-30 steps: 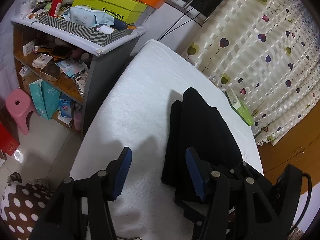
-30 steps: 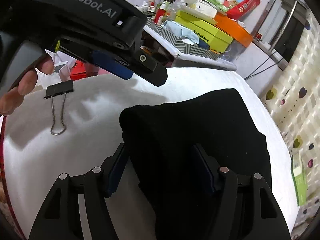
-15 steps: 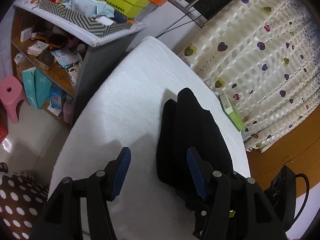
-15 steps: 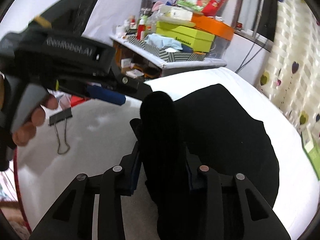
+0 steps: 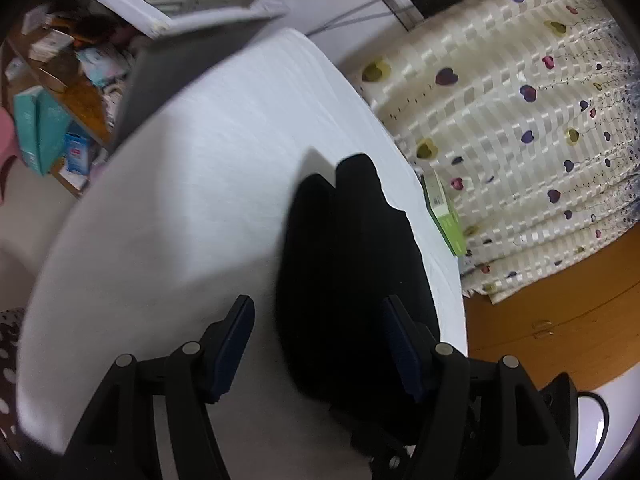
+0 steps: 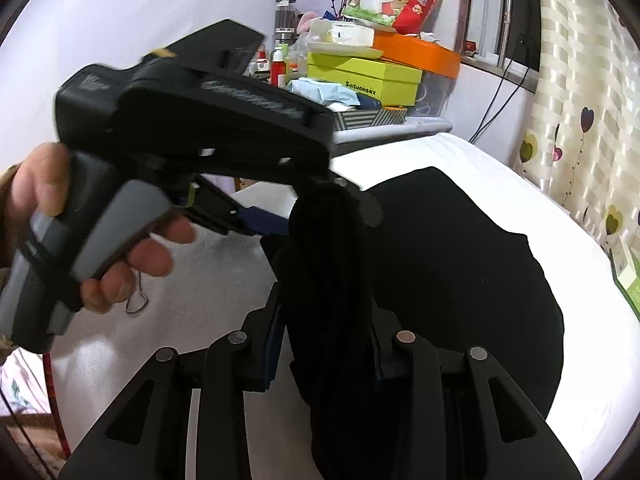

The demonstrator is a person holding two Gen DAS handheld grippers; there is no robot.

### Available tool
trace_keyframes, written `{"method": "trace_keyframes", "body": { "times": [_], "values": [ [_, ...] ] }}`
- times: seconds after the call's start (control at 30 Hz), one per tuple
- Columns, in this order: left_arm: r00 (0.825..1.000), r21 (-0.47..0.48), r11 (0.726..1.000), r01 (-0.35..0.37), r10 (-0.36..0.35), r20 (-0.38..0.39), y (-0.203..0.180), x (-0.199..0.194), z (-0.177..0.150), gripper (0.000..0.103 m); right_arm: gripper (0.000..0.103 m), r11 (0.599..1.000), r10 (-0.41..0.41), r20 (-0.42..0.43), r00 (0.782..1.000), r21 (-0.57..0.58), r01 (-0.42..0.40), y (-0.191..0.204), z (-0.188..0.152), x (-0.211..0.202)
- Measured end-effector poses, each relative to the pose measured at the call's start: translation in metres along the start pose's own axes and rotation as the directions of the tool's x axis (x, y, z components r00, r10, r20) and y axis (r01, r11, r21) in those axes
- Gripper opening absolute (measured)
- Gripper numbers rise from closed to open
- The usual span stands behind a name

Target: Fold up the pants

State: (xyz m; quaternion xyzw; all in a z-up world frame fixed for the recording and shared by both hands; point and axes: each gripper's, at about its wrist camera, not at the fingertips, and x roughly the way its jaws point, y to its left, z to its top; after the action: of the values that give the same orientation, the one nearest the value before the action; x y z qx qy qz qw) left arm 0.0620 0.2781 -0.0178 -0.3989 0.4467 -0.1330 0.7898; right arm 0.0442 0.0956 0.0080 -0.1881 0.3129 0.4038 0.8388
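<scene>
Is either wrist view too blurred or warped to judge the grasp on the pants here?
Left wrist view: motion blur smears the shelf and the table edge, yet the open left gripper beside the pants reads clearly. Right wrist view: the left gripper's body is smeared; the right gripper, shut on the cloth, stays sharp. Both are fisheye-bent.

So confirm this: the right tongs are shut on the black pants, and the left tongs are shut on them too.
Partly wrong. The left tongs are open, pads apart around the black pants, as the left wrist view shows. The right tongs are indeed shut on them.
</scene>
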Motion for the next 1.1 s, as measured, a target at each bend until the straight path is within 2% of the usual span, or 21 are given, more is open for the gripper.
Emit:
{"method": "trace_keyframes", "body": {
  "times": [0.23,0.5,0.57,0.63,0.67,0.73,0.97,1.03,1.1],
  "values": [
    [0.997,0.071,0.997,-0.018,0.023,-0.080,-0.022,0.024,0.015,0.069,0.035,1.000,0.015,0.011,1.000,0.001,-0.015,0.000,-0.002,-0.003],
    [0.983,0.135,0.991,-0.012,0.037,-0.179,-0.043,0.050,0.023,0.069,0.037,0.999,0.038,0.026,0.999,0.000,-0.038,0.001,-0.004,-0.008],
    [0.982,0.161,0.986,-0.037,0.066,-0.177,-0.046,0.051,0.021,0.065,0.039,0.999,0.051,0.025,0.998,0.009,-0.051,0.001,-0.005,-0.010],
    [0.978,0.188,0.979,-0.075,0.109,-0.176,-0.047,0.051,0.021,0.052,0.041,0.998,0.061,0.030,0.998,0.011,-0.062,0.001,-0.007,-0.012],
    [0.975,0.199,0.975,-0.098,0.134,-0.175,-0.047,0.050,0.021,0.048,0.041,0.998,0.068,0.032,0.997,0.013,-0.068,0.002,-0.007,-0.013],
    [0.974,0.201,0.974,-0.103,0.140,-0.181,-0.043,0.048,0.023,0.042,0.041,0.996,0.083,0.032,0.996,0.026,-0.083,-0.002,-0.009,-0.014],
    [0.971,0.234,0.965,-0.119,0.162,-0.174,-0.043,0.047,0.023,0.039,0.041,0.962,0.219,0.011,0.976,0.165,-0.217,-0.035,-0.025,-0.040],
    [0.970,0.249,0.961,-0.119,0.166,-0.178,-0.045,0.047,0.023,0.039,0.041,0.941,0.255,0.018,0.967,0.225,-0.252,-0.052,-0.035,-0.053],
    [0.966,0.300,0.945,-0.128,0.187,-0.177,-0.051,0.049,0.022,0.040,0.042,0.915,0.255,0.033,0.966,0.314,-0.253,-0.075,-0.045,-0.065]
  ]
}}
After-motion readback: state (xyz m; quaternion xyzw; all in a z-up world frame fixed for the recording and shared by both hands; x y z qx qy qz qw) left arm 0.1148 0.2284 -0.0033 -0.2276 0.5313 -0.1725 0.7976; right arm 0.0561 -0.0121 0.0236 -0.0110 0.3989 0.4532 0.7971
